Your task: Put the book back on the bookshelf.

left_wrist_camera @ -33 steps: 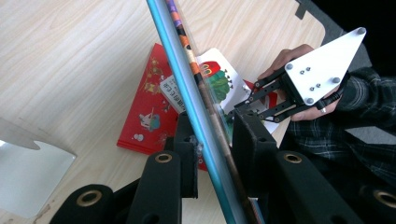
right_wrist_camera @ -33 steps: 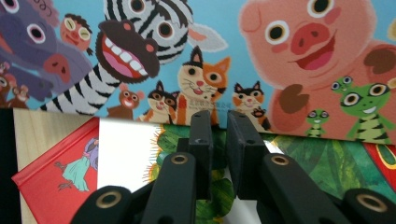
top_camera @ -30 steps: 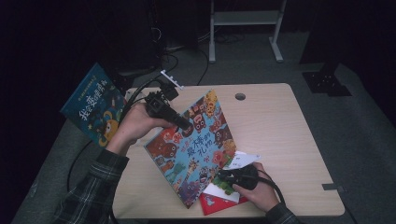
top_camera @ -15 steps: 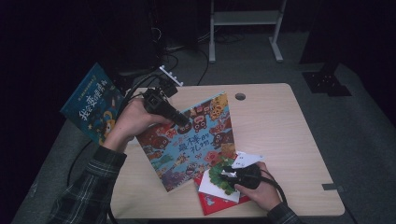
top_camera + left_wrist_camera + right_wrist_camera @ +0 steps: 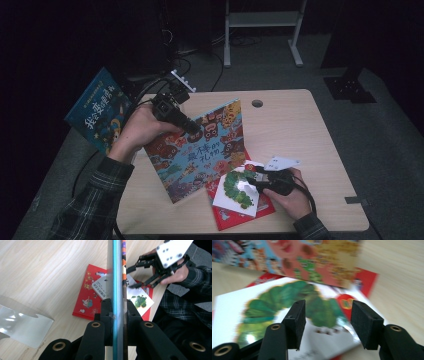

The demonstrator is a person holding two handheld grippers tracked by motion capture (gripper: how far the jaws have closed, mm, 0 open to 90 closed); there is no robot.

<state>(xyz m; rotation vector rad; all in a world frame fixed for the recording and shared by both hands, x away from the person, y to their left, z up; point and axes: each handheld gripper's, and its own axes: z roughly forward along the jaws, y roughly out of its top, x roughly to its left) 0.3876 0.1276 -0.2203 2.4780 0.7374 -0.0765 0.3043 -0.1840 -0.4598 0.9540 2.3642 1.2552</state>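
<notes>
Open surface point(image 5: 300, 130) at far right.
Blocked left of centre by tilted colourful book point(image 5: 200, 150); near edge taken by caterpillar book point(image 5: 237, 192) on red book point(image 5: 250, 212).

dark plaid sleeves point(image 5: 95, 200), black claws with brass-ringed screws, trailing black cables

Left claw point(image 5: 192, 129): raised, pointing down to the right, jaws clamped together on something thin.
Right claw point(image 5: 248, 180): low, pointing left, jaws just opening, nothing between them.
Forearms: both in plaid sleeves.
</notes>
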